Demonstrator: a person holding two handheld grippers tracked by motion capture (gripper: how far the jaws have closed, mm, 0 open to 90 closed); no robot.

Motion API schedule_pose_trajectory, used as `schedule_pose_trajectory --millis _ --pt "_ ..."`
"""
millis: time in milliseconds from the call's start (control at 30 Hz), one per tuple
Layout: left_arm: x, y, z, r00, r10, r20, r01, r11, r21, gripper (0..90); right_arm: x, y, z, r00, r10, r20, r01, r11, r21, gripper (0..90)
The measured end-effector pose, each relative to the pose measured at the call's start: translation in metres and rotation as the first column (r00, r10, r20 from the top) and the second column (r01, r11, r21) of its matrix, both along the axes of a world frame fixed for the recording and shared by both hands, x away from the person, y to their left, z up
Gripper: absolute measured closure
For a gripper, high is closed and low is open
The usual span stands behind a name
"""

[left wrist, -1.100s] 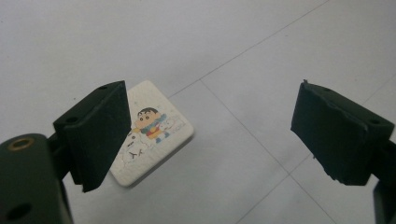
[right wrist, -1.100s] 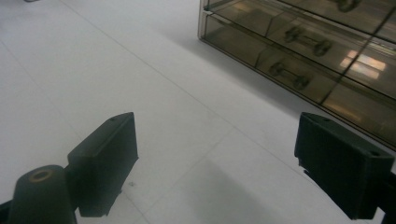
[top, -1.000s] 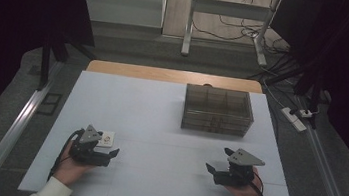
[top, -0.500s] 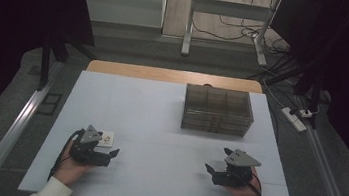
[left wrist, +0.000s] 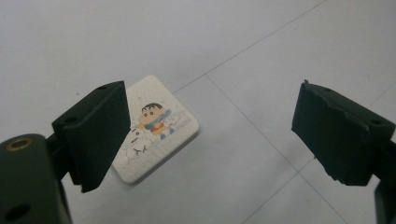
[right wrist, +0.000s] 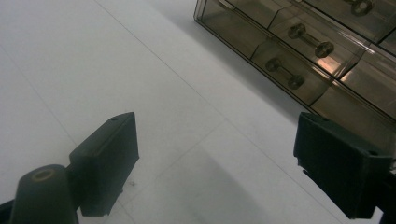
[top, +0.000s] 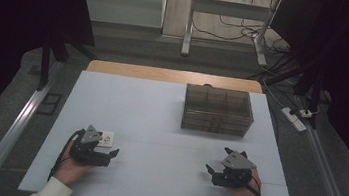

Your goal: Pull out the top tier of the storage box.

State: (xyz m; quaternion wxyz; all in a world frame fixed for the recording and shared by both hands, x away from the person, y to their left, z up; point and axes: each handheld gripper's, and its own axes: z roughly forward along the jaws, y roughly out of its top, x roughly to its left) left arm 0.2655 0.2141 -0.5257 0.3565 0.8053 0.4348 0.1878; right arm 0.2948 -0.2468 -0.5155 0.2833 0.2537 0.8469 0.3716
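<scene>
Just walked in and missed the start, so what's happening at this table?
A person holds a gripper in each hand over a white table. The left gripper, jaws open, hovers by a small cartoon-printed card lying flat, nothing grasped yet. The right gripper is open and empty, pointing towards a smoky clear drawer box at the far right of the table.
</scene>
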Motion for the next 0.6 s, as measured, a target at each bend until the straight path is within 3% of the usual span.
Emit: schedule_pose_trajectory --millis 600 --pt "0.0001 -0.0024 -0.0018 1.0 -0.005 -0.002 0.005 0.9999 0.011 11.7 -0.0016 0.0034 -0.0009 0.9984 0.002 0.056 0.002 0.9968 -0.08 15.0"
